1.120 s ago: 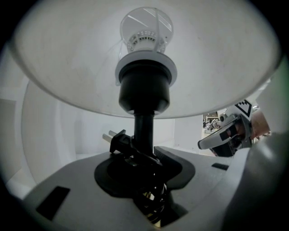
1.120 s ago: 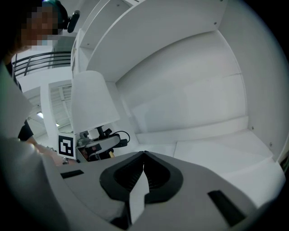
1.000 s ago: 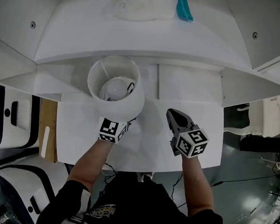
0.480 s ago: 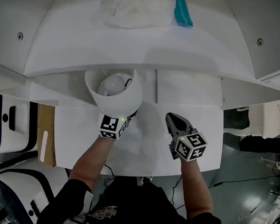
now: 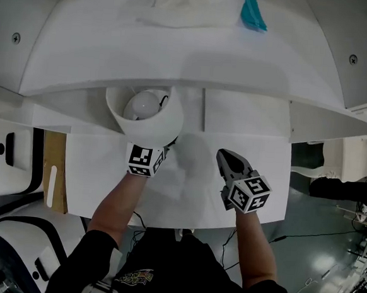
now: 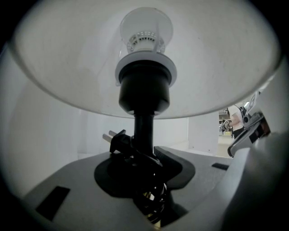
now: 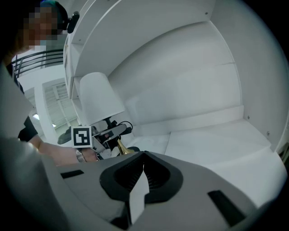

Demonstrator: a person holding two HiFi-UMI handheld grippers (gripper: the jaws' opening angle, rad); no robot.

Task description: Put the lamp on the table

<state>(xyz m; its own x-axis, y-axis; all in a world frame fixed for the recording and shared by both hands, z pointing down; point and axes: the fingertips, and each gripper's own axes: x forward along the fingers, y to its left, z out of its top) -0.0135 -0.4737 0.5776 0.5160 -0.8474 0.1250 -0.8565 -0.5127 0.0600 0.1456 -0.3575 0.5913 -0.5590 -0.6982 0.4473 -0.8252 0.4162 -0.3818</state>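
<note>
Since the fingers of my left gripper (image 6: 145, 173) are clamped on the black stem (image 6: 143, 131) under the shade (image 5: 153, 124), the lamp (image 5: 145, 111) is carried upright by its stiffest part. The plug (image 6: 118, 140) and bundled cord sit at the grip, so nothing trails. The lamp is over the table (image 5: 232, 172), rear left, its shade partly under the shelf overhang (image 5: 177, 60). Base contact: cannot tell. The right gripper (image 5: 228, 159) has its fingers together and empty, well aside, probably in reserve.

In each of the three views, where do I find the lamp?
Head view: lamp, left of centre, seen from above.
Left gripper view: fills the picture; black stem in the middle.
Right gripper view: white shade, left side.
Shared landmark: marker cube just below the lamp, head and right gripper views.
</note>
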